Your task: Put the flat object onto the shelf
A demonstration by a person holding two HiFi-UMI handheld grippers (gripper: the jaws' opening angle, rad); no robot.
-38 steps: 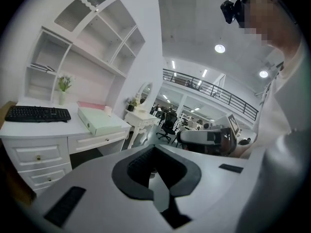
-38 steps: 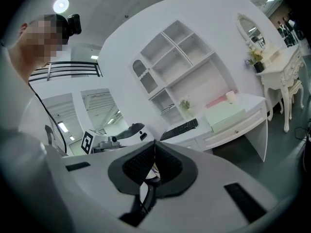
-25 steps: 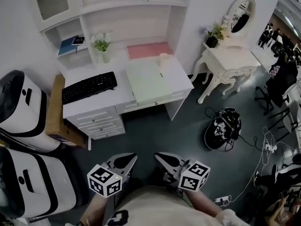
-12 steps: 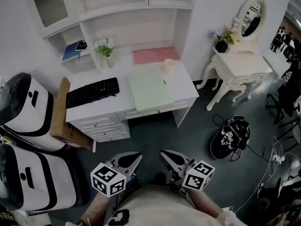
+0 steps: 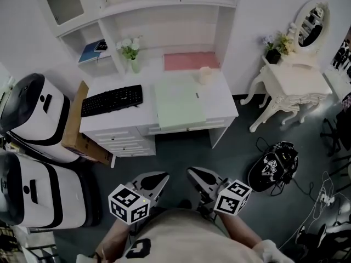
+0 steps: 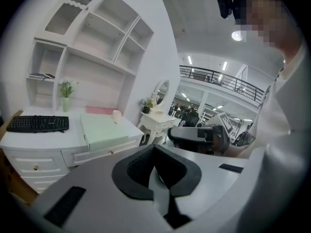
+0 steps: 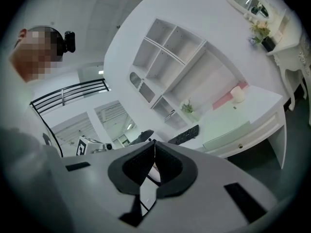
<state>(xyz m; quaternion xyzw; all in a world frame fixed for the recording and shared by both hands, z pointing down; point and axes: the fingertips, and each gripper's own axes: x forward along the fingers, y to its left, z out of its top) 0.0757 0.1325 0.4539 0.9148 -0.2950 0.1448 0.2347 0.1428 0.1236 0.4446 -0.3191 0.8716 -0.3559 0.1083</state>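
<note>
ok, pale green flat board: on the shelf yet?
No: the pale green flat board lies on the white desk, below the white shelves.

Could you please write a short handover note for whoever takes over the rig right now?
Left gripper: shut, empty, held near the body. Right gripper: shut, empty, alongside it.
The pale green flat object lies on the white desk, right of the keyboard; a pink mat lies behind it. The shelf stands above the desk, some way ahead.
Done: nothing; the flat object is untouched.
To do: step up to the desk, grasp the flat object, lift it onto the shelf.
</note>
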